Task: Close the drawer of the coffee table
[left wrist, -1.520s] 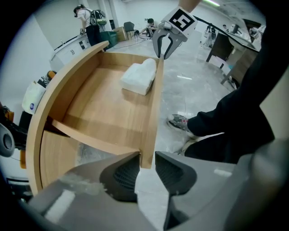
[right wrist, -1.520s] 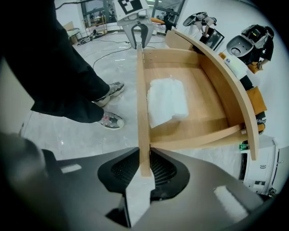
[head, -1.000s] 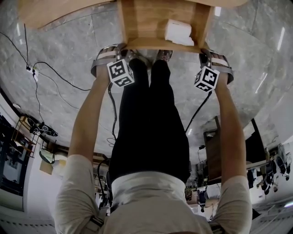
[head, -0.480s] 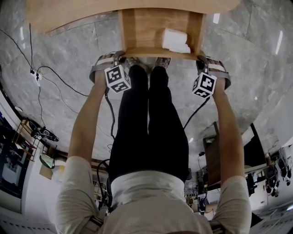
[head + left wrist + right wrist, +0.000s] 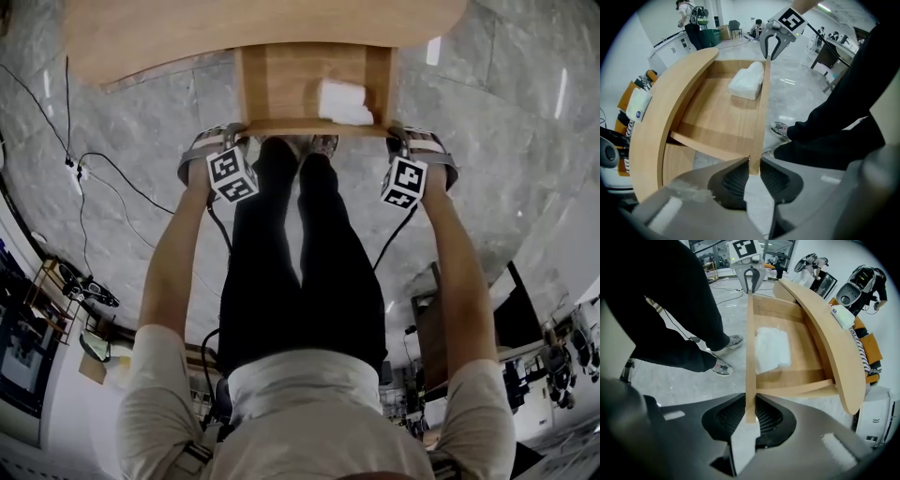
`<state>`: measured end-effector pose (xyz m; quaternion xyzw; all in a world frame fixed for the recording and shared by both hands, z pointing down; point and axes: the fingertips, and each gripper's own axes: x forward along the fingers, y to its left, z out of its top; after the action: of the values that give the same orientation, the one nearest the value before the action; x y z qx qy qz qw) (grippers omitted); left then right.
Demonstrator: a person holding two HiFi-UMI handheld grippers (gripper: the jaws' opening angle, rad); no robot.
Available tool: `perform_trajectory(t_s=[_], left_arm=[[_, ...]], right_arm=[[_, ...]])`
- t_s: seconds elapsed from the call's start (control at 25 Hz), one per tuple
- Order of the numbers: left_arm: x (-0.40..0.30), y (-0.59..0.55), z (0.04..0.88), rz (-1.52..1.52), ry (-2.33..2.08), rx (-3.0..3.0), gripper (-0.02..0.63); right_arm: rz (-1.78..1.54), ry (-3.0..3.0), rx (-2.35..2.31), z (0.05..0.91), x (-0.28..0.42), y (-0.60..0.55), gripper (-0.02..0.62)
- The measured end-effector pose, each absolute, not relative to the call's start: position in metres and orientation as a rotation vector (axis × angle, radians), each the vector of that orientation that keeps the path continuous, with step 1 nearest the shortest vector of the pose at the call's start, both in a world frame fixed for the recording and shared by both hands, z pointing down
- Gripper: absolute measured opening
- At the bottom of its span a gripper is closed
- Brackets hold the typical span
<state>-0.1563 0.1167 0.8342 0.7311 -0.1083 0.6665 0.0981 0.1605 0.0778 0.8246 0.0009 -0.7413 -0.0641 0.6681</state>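
Drawer (image 5: 281, 82): pulled open, at person's feet | left gripper (image 5: 753, 174): jaws clamped on front board's left end | right gripper (image 5: 750, 416): clamped on right end | white cloth (image 5: 342, 101): inside, right front corner | coffee table (image 5: 234, 33): top overhangs drawer's rear

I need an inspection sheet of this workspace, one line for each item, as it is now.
Surface: wooden coffee table top; grey stone floor beneath.
Job's things: drawer pulled open.
Clutter: white folded bundle inside the drawer.
Grippers: left gripper and right gripper each clamp one end of the drawer front.
Cables: black cables on the floor, at the head view's left.
Surroundings: another person and desks far off.
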Motion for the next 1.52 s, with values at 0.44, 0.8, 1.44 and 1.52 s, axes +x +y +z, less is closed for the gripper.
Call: perform_trajectory(t_s=[0.44,0.8,1.44,1.52], left_arm=[[-0.161,0.109,0.836,1.978,-0.311,2.161,0.101],[-0.160,0.104,0.828,1.960,-0.341,2.163,0.103],[-0.166,0.072,0.829,1.966,-0.357,2.165,0.103],[-0.164,0.069,0.830,1.970,-0.360,2.163,0.103]], right_arm=[[-0.143,-1.674,0.033,0.823,0.159,0.072,0.072],[-0.149,-1.657,0.056,0.817,0.159,0.069,0.074],[-0.124,-1.636,0.033,0.818,0.154,0.040,0.074],[-0.124,-1.635,0.032,0.819,0.157,0.037,0.074]])
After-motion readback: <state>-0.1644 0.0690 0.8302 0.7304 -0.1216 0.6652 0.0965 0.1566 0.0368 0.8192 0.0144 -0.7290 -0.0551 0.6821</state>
